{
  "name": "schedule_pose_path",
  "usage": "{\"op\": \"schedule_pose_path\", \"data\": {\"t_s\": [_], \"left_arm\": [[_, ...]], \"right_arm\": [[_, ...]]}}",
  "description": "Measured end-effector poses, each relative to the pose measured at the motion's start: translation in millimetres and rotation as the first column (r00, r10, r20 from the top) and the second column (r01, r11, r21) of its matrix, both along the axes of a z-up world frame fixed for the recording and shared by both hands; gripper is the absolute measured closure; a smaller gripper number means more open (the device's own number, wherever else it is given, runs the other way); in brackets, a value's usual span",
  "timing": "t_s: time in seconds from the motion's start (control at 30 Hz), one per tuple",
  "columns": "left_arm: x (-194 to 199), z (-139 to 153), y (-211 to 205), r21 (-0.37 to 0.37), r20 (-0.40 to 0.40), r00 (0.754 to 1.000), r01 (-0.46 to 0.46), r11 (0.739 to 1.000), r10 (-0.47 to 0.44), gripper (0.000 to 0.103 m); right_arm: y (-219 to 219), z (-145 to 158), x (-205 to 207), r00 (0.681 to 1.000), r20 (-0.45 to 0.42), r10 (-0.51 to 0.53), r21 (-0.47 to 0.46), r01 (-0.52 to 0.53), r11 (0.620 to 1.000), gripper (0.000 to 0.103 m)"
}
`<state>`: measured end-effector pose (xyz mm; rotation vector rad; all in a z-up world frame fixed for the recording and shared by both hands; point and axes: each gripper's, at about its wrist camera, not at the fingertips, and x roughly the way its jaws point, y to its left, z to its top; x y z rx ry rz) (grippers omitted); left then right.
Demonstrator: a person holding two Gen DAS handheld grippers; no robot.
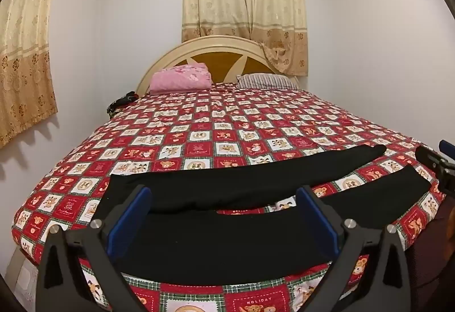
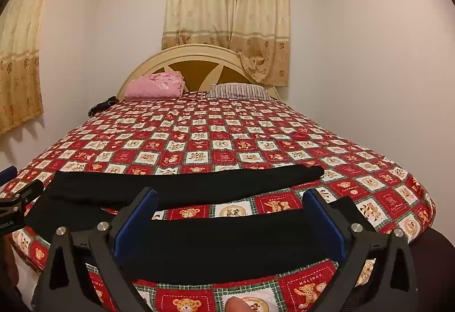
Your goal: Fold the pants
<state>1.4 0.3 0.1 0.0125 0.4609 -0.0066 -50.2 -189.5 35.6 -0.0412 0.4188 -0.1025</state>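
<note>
- A bed is filling most of both views, wearing a red and white teddy-bear quilt (image 1: 216,124) that is reaching back to a cream headboard (image 1: 216,45).
- Beige curtains (image 1: 244,4) are hanging on the back wall and down the left wall.
- Black pants (image 1: 227,189) are lying flat across the near end of the quilt, waist toward the left, the two legs running rightward and spreading slightly apart.
- A folded pink blanket (image 1: 180,78) and a striped pillow (image 1: 264,81) are sitting side by side at the headboard.
- The left gripper (image 1: 224,215) is hovering over the waist end, its blue pads standing wide apart and gripping nothing.
- The right gripper (image 2: 230,221) is hanging above the nearer leg, jaws likewise spread wide and empty.
- A fingertip (image 2: 237,305) is peeking in at the bottom edge of the right wrist view.
</note>
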Motion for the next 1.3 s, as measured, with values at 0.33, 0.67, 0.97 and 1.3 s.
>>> {"op": "schedule_pose_path", "data": {"t_s": [0.33,0.67,0.97,1.3], "left_arm": [[-2.5,4.5,5.6,-0.006,0.028,0.999,-0.017,1.000,0.017,0.000],[-0.2,0.4,14.9,-0.010,0.023,0.999,-0.028,1.000,0.029,0.000],[1.4,-1.8,22.7,-0.026,0.006,1.000,-0.029,0.999,0.030,0.000],[1.3,-1.8,22.1,-0.014,0.009,0.999,-0.032,0.999,0.032,0.000]], "right_arm": [[1.1,-4.2,2.5,1.000,-0.009,0.004,-0.003,-0.004,1.000,0.001],[3.2,-8.2,6.5,1.000,-0.027,0.008,-0.011,-0.008,1.000,0.001],[6.4,-11.5,6.8,0.999,-0.029,0.013,-0.017,-0.013,1.000,0.001],[5.9,-12.2,7.3,0.999,-0.028,0.015,-0.016,-0.016,1.000,0.001]]}}
